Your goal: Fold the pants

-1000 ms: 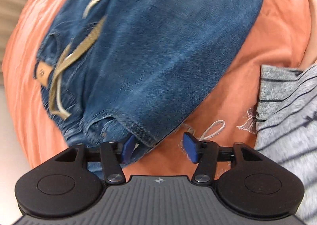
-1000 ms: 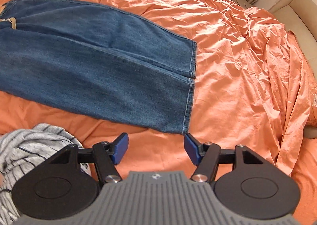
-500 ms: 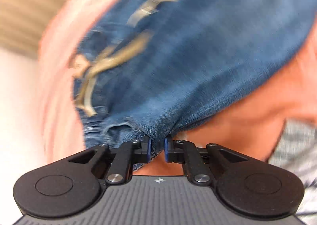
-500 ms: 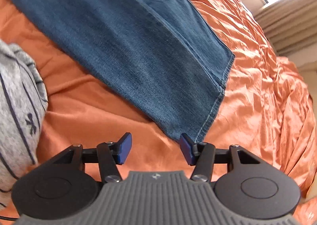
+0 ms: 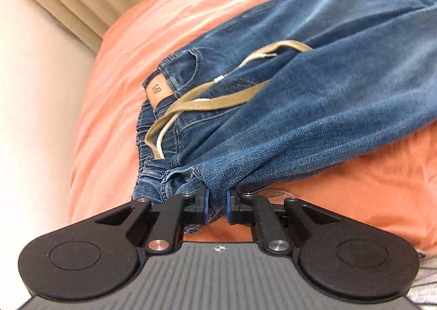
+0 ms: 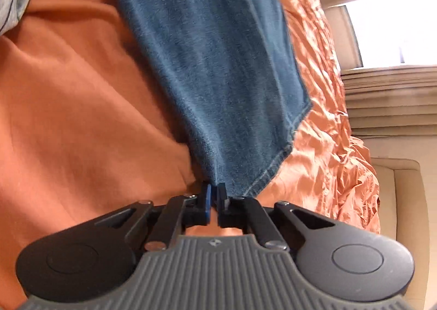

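The blue denim pants (image 5: 314,97) lie across the orange bedspread (image 5: 169,9). The left gripper (image 5: 217,204) has just closed, pinching the waistband corner between its pads. The right gripper (image 6: 215,198) has just closed, clamping the leg hem corner.

Only one label in sight: a tan leather patch (image 5: 158,89) sewn at the waistband of the blue jeans (image 5: 314,97), seen from the left wrist view, stamped with a pale mark too small and blurred to read. A small round emblem (image 5: 220,248) moulded on the grey ribbed body of the left tool (image 5: 217,204), and a like emblem (image 6: 215,242) on the right tool (image 6: 215,198), no letters legible on either. Nothing else readable in either view.
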Action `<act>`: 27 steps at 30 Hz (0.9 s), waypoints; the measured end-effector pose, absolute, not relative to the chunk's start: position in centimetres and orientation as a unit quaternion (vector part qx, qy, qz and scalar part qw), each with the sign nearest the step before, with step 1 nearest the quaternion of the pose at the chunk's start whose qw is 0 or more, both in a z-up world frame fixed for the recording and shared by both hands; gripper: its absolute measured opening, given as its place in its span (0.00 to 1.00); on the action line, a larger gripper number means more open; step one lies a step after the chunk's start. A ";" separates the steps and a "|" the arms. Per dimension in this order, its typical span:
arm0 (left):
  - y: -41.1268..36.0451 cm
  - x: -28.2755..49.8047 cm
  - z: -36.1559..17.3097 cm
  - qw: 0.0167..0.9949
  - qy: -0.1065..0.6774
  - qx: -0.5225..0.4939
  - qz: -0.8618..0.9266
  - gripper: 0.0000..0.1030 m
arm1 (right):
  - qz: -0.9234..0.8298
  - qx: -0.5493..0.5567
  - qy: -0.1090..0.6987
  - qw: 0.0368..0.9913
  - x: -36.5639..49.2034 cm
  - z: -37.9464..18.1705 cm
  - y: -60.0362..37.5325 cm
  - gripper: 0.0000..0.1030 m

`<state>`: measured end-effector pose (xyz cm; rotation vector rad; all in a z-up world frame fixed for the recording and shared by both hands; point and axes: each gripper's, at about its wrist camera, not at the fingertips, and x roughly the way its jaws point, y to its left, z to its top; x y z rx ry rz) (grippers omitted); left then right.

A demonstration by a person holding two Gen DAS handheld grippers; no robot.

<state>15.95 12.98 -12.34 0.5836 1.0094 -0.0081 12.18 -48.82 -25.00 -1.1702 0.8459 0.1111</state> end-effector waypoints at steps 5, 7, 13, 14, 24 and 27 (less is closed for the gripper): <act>13.5 15.7 -10.6 0.855 0.451 0.255 0.011 0.12 | -0.014 -0.495 0.328 0.805 11.9 -20.0 -49.0 0.00; 13.9 15.6 -9.5 0.865 0.436 0.247 0.019 0.11 | -0.043 -0.479 0.296 0.825 11.8 -17.2 -48.8 0.00; 15.5 14.7 -5.0 0.895 0.385 0.224 0.029 0.11 | -0.111 -0.432 0.239 0.862 11.3 -10.0 -48.5 0.00; 15.7 14.6 -4.1 0.899 0.379 0.219 0.026 0.11 | -0.120 -0.424 0.232 0.867 11.1 -8.9 -48.4 0.00; 15.5 21.1 -4.2 0.881 0.412 0.231 0.022 0.11 | -0.182 -0.319 0.312 0.876 19.4 -8.7 -52.6 0.00; 14.3 22.0 -5.5 0.870 0.415 0.266 0.015 0.11 | -0.119 -0.309 0.348 0.877 20.3 -10.2 -52.0 0.00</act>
